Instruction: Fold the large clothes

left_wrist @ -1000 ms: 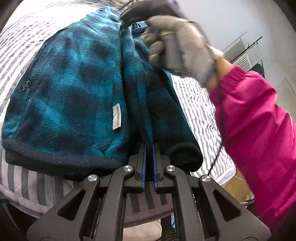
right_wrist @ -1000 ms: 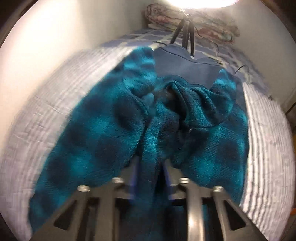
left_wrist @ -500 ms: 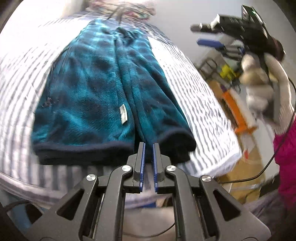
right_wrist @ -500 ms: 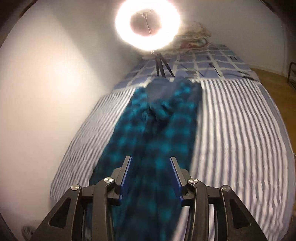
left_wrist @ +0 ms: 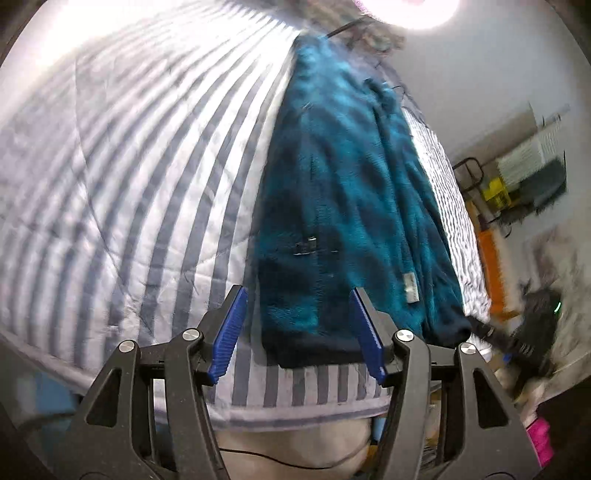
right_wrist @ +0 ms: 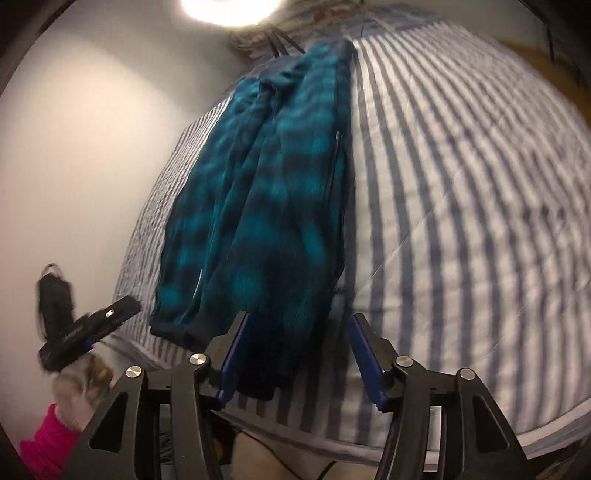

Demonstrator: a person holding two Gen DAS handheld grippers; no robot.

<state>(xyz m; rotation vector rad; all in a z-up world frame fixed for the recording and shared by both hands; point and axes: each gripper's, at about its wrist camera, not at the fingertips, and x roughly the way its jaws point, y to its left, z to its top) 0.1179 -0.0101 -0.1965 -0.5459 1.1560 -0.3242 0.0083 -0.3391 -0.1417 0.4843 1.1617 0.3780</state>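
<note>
A teal and dark-blue checked fleece jacket (left_wrist: 343, 192) lies folded lengthwise in a long strip on the striped bed (left_wrist: 122, 177); its dark hem reaches the near bed edge. My left gripper (left_wrist: 299, 336) is open and empty, just in front of the hem. The jacket also shows in the right wrist view (right_wrist: 266, 206). My right gripper (right_wrist: 295, 358) is open and empty, with its jaws at the hem end. The left gripper shows blurred at the left of the right wrist view (right_wrist: 88, 332); the right gripper shows blurred at the right of the left wrist view (left_wrist: 517, 332).
A bright ring light (right_wrist: 229, 7) on a tripod stands at the bed's far end with bundled bedding. A white wall (right_wrist: 81, 122) runs along one side. Orange and yellow items and shelving (left_wrist: 517, 184) stand on the floor beyond the other side.
Both grippers have let go of the jacket and pulled back to the near bed edge. The left gripper has opened. The jacket now lies flat in a narrow strip.
</note>
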